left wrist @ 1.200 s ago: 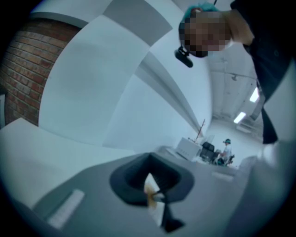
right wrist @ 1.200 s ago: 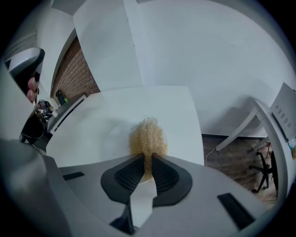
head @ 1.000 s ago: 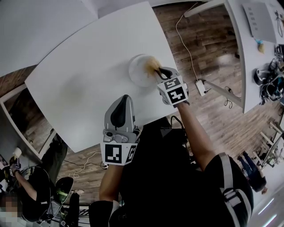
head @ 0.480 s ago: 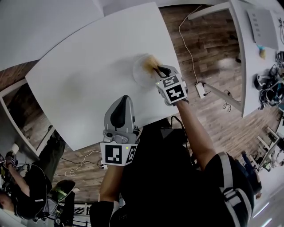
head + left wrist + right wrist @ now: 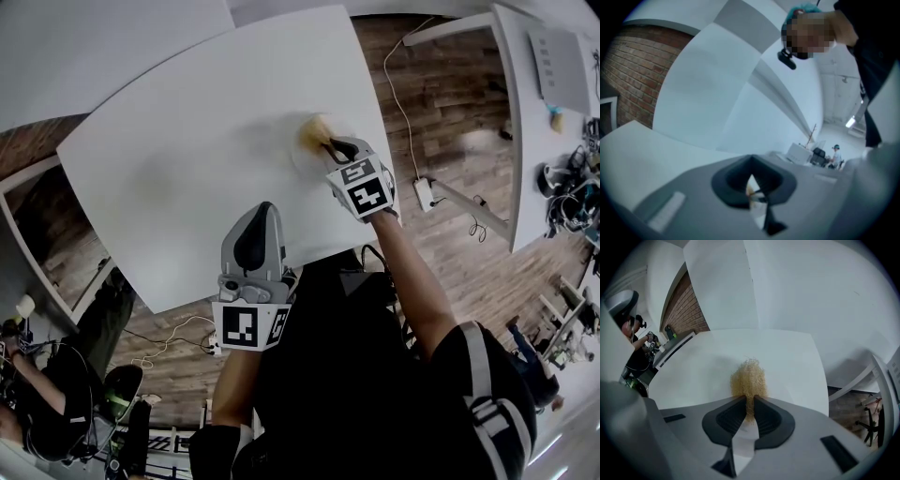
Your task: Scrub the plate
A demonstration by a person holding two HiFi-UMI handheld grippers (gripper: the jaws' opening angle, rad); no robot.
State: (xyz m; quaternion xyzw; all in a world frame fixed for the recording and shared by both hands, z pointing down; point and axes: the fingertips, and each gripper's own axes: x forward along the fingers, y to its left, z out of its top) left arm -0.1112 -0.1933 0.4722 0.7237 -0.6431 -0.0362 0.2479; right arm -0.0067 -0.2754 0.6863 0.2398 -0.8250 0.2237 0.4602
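Left gripper view: my left claw (image 5: 751,164) is nearest me, jaws together on nothing, well behind the work. Farther out, my right claw (image 5: 749,401) is clamped on the golden scouring pad (image 5: 748,378), which bulges just ahead of its tips onto the plate (image 5: 305,157). Judgement: scrubbing is in hand. The next stroke calls for downward pressure and short sweeps inside the rim, since nothing steadies the plate. The counter (image 5: 178,159) edge runs close on the right claw's right. Open room lies ahead and left.

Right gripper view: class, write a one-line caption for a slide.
Right tongs grip a tan, wiry scrubber over the white table.
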